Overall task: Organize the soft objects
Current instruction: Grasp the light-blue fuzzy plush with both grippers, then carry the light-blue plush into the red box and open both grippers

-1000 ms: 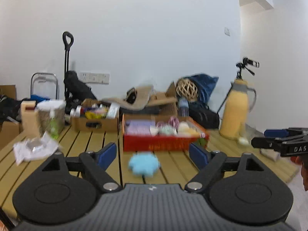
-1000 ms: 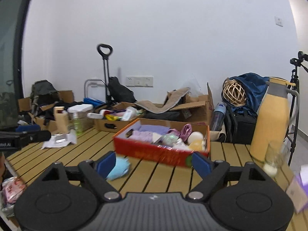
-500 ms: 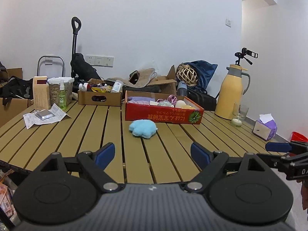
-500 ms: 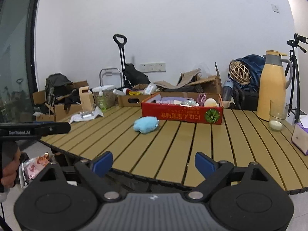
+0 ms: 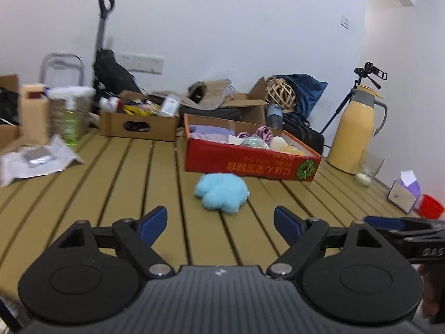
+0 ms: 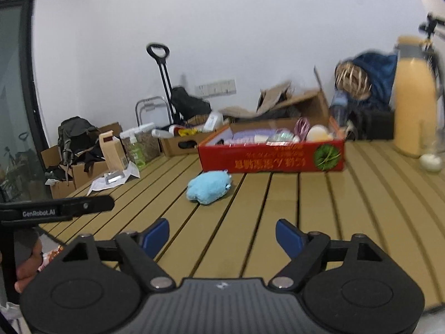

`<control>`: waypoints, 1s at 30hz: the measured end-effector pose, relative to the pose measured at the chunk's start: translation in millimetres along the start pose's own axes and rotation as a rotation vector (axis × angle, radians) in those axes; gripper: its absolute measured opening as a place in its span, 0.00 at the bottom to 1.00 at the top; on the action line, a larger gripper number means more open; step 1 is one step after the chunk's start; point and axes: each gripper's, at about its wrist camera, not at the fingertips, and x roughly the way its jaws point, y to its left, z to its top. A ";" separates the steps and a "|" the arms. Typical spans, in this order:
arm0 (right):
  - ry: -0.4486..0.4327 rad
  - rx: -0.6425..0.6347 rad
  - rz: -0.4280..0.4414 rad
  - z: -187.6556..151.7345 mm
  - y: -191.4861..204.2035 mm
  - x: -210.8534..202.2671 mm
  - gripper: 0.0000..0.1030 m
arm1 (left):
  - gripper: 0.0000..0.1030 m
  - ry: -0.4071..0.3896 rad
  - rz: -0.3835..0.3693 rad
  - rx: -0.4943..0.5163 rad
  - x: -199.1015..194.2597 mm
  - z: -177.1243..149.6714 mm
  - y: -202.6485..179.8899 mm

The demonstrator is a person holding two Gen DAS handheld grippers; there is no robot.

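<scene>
A light blue plush toy [image 5: 221,192] lies on the slatted wooden table [image 5: 111,194] just in front of a red cardboard box [image 5: 250,164] that holds several soft items. The plush also shows in the right wrist view [image 6: 208,190], with the red box [image 6: 272,161] behind it. My left gripper [image 5: 220,222] is open and empty, a short way before the plush. My right gripper [image 6: 222,236] is open and empty, further back over the table. Each gripper shows at the edge of the other's view.
A brown cardboard box [image 5: 139,123] of bottles stands at the back left, with a green spray bottle [image 5: 69,122] and crumpled paper [image 5: 36,158]. A yellow thermos jug [image 5: 353,133], a glass [image 5: 367,172] and a tissue box [image 5: 404,192] stand at the right.
Both grippers pulled back from the table and then moved forward again toward the blue plush. Both stayed open. The plush and box have not moved.
</scene>
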 end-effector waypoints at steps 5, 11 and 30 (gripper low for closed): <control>0.035 0.044 0.039 28.4 -5.9 74.5 0.64 | 0.61 0.086 -0.035 -0.025 85.9 26.7 29.4; 0.084 0.095 0.075 52.6 -7.3 155.3 0.55 | 0.60 0.168 -0.116 -0.058 162.8 42.3 53.7; 0.145 0.207 0.120 49.2 -24.2 225.0 0.41 | 0.25 0.256 -0.256 -0.270 187.2 32.3 76.2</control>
